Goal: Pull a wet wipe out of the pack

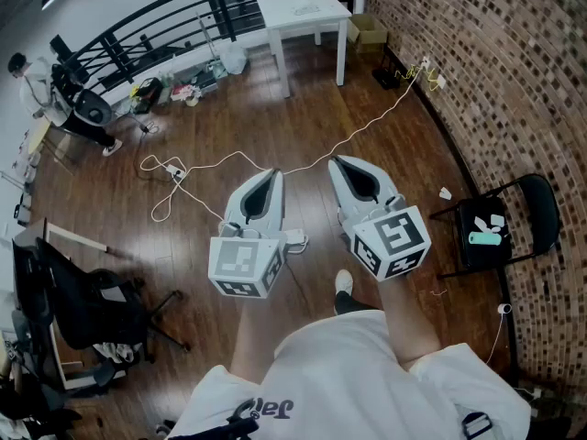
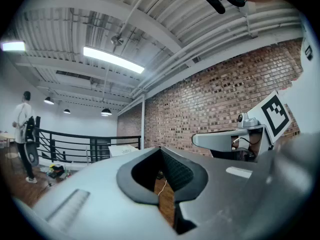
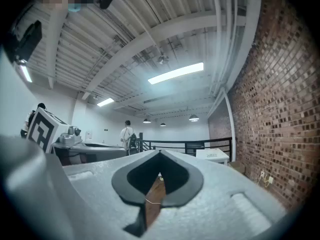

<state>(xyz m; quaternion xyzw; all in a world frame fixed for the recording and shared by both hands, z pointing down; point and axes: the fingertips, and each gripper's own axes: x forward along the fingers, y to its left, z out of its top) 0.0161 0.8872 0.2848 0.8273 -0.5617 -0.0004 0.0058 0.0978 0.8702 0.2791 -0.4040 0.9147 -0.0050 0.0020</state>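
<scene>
I hold both grippers level, side by side, above a wooden floor. The left gripper (image 1: 272, 173) has its jaws closed tip to tip with nothing between them, as its own view (image 2: 160, 150) also shows. The right gripper (image 1: 334, 161) is likewise shut and empty (image 3: 160, 154). Each gripper shows at the edge of the other's view: the right gripper (image 2: 235, 139) and the left gripper (image 3: 75, 145). A black folding chair (image 1: 537, 211) at the right carries a small teal object (image 1: 486, 238) and white items (image 1: 490, 220). I cannot tell whether any of them is the wipe pack.
A white table (image 1: 303, 12) stands at the back near the brick wall (image 1: 495, 71). A white cable (image 1: 275, 165) snakes across the floor. A black railing (image 1: 156, 35) runs along the back left, with a person (image 1: 41, 85) beside it. An office chair (image 1: 87, 305) sits at the lower left.
</scene>
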